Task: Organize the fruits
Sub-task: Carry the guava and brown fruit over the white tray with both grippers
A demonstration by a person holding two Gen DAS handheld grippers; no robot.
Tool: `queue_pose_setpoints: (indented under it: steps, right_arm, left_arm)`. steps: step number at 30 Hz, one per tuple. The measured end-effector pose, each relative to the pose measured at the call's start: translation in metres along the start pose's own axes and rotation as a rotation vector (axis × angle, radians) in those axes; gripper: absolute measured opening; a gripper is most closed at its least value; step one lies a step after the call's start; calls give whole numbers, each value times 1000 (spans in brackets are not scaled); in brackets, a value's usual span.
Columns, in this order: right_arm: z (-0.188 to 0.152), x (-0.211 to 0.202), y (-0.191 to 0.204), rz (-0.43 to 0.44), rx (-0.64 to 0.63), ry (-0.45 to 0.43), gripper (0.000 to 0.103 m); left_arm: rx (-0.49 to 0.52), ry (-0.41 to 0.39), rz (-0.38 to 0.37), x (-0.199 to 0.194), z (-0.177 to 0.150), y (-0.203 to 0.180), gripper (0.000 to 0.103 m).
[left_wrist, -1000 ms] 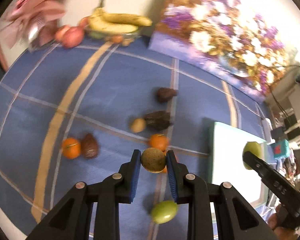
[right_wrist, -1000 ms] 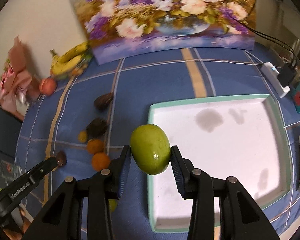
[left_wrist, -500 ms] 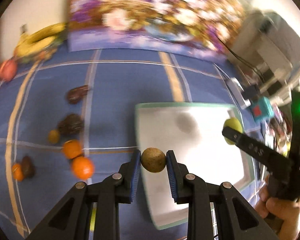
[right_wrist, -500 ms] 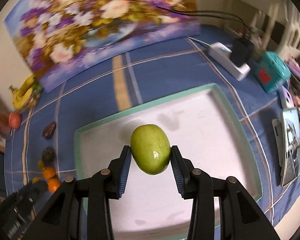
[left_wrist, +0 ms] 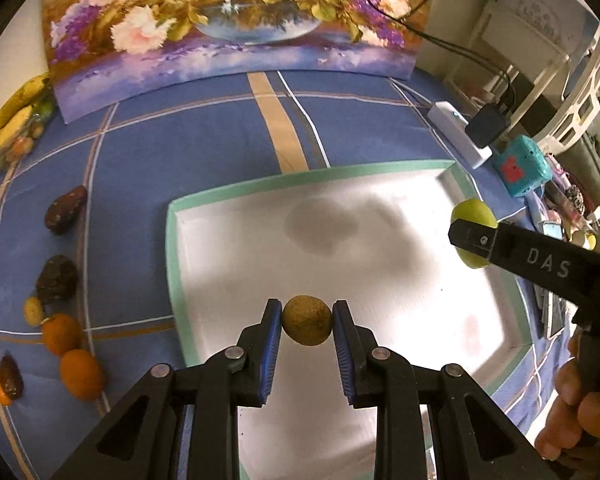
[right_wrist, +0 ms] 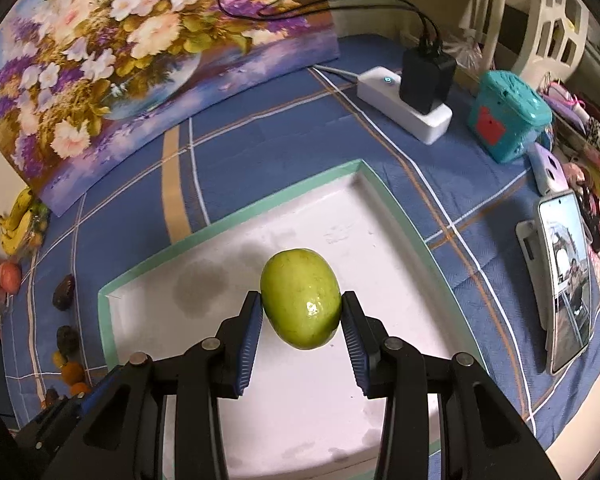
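My left gripper (left_wrist: 307,326) is shut on a small brown round fruit (left_wrist: 307,325), held above the near part of a white tray with a green rim (left_wrist: 300,181). In the right wrist view my right gripper (right_wrist: 301,316) is shut on a larger green fruit (right_wrist: 300,298) over the same tray (right_wrist: 236,220). From the left wrist view the right gripper's finger and the green fruit (left_wrist: 471,213) show at the tray's right side. On the blue cloth left of the tray lie oranges (left_wrist: 80,374), dark brown fruits (left_wrist: 58,278) and a small yellow fruit (left_wrist: 33,311).
A flower painting (left_wrist: 228,20) leans at the back. Bananas (left_wrist: 10,120) lie at the far left. A white power strip with a black plug (right_wrist: 416,92), a teal box (right_wrist: 508,116) and a phone (right_wrist: 564,276) sit right of the tray. A hand (left_wrist: 576,412) shows at lower right.
Both grippers have swung right from the cloth with the loose fruits to above the tray, each still holding its fruit. The views rolled as they moved.
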State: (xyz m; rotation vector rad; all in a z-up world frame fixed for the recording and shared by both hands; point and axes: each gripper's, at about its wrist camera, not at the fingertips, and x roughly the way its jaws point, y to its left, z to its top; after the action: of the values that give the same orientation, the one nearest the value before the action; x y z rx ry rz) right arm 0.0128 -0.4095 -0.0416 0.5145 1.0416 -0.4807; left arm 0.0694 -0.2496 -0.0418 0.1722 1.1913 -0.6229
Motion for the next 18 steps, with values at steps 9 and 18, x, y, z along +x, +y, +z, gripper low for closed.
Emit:
queue_pose_setpoints:
  steps: [9,18]
  right_arm:
    - [-3,8,-12,-5,31,21,42]
    - [-5,15,-14,-19,37,41,42]
  left_arm:
    - [-3,9,10,13,-1,0,28]
    - [-1,38,23,26,-4,-1,28]
